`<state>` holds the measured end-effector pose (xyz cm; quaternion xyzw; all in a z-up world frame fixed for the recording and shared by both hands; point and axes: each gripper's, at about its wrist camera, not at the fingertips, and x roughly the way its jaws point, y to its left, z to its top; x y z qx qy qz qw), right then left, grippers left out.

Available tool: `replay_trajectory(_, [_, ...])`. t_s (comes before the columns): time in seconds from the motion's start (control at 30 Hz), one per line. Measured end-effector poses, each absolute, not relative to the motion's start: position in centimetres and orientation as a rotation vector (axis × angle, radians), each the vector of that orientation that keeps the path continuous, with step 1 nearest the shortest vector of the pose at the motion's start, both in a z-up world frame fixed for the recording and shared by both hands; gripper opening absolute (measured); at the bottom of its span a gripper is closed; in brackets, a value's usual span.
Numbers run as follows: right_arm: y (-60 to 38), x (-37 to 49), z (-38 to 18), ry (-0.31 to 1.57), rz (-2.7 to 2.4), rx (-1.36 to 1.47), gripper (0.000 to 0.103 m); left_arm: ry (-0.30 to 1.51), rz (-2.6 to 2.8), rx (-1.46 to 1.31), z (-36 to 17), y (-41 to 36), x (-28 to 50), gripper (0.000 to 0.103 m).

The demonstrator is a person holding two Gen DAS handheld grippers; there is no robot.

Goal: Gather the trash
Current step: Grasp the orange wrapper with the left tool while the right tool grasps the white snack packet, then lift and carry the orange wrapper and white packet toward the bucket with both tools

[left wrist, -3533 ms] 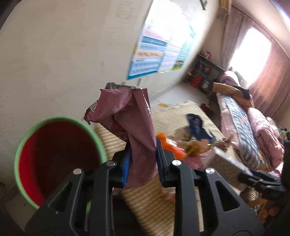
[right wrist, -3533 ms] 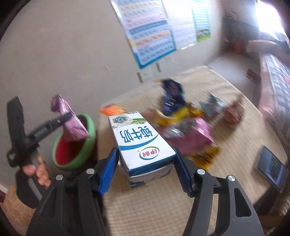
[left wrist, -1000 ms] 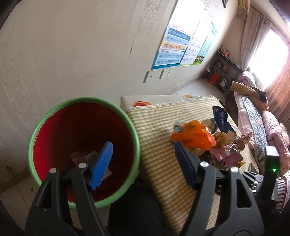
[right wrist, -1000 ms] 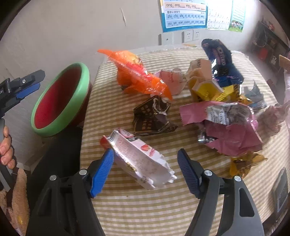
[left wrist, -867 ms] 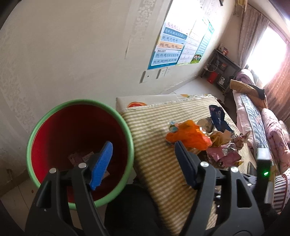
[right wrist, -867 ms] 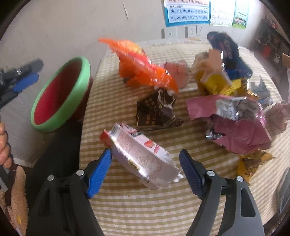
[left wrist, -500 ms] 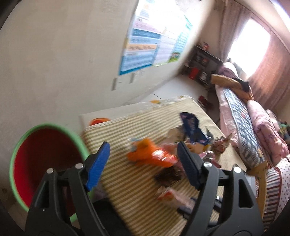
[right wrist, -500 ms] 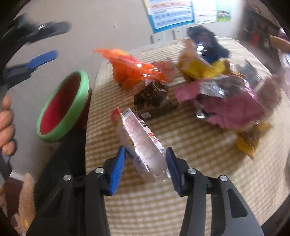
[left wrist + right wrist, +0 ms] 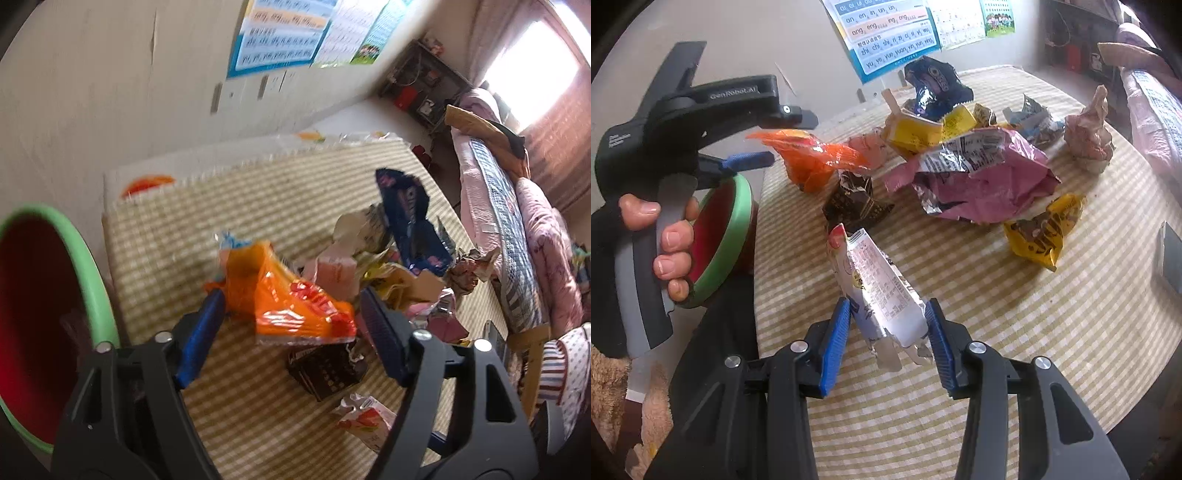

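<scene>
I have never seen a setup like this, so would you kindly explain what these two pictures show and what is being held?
No robot here: a person holds a two-finger gripper in each hand, each with a fisheye camera looking along its fingers. In the right wrist view, the right gripper is shut on a white snack wrapper; the left hand shows beside the green-rimmed red bin. In the left wrist view, the left gripper is closing around an orange wrapper, not yet gripping it. More wrappers litter the checked tablecloth.

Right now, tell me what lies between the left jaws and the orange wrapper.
Nothing visible. The orange wrapper already sits in the gap of the left gripper, whose jaws are closing but not yet pressing it. A dark brown wrapper lies just nearer on the checked tablecloth, below the gap.
</scene>
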<state>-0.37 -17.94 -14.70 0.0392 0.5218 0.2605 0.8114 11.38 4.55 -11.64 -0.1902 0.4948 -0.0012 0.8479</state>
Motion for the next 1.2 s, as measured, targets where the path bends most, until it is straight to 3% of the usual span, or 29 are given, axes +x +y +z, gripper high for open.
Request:
replay_trajectory(0.1, [-17.7,-0.5,-14.9,1.131,0.562,0.07,0.05,1.064,-0.009,-0.434,-12.5,5.0,11.2,0.056])
replay_trajectory(0.17, [-17.6,-0.5,-14.8,1.125,0.564,0.07,0.058,1.083,-0.022,-0.457,-13.1,5.2,10.9,0.033])
replay_trajectory(0.27, [-17.4,-0.3,-14.6,1.115,0.567,0.069,0.066,1.093,-0.028,-0.505,-13.7,5.8,10.3,0.017])
replay_trajectory(0.47, [-16.3,0.7,-16.0,1.165,0.561,0.021,0.07,1.048,-0.004,-0.508,-13.3,6.8,8.0,0.016])
replay_trajectory(0.53, [-16.1,0.7,-16.7,1.187,0.552,0.017,0.055,1.015,0.008,-0.479,-12.5,7.0,6.9,0.016])
replay_trajectory(0.63, [-16.1,0.5,-16.7,1.183,0.554,0.034,0.049,0.969,0.019,-0.441,-11.3,7.1,5.7,0.016])
replay_trajectory(1.2, [-17.5,-0.3,-9.3,1.007,0.548,0.141,0.048,0.805,-0.028,-0.322,-5.8,4.6,2.3,0.016])
